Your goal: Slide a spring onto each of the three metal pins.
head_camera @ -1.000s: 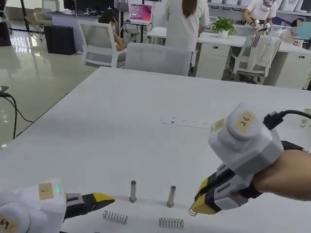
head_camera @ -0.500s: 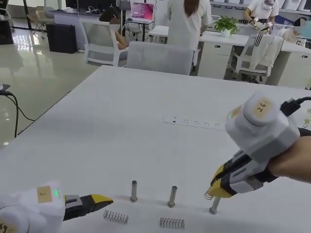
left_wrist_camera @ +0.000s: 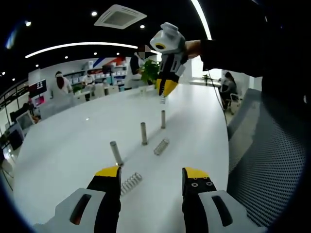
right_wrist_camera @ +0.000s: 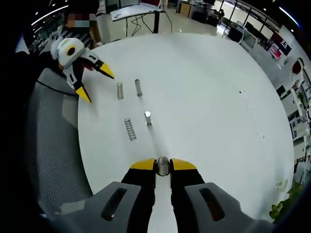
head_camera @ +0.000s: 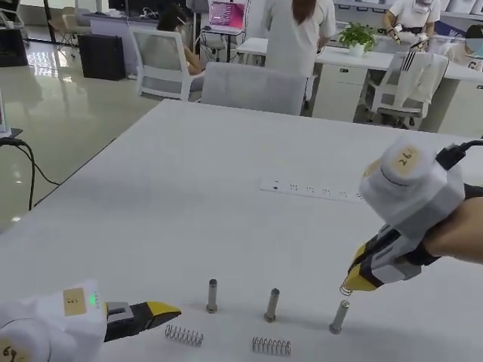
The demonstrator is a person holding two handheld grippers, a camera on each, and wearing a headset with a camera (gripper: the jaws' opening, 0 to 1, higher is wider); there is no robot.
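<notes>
Yellow-tipped, your right gripper [head_camera: 350, 286] pinches a spring [right_wrist_camera: 163, 166] just above the right-hand pin [head_camera: 339, 317]; centre it and lower, while your left gripper [left_wrist_camera: 151, 173] hangs wide open.

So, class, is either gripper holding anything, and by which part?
The right gripper holds a spring, pinched across its coiled sides between the jaw tips. The left gripper is open, holding nothing.

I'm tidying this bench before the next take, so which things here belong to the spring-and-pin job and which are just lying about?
Job: left pin, middle pin, right pin; spring by the left pin, spring by the middle pin; third spring pinched in the right gripper; left gripper, open.
Lying about: power strip on the table; chair and potted plant beyond it.
</notes>
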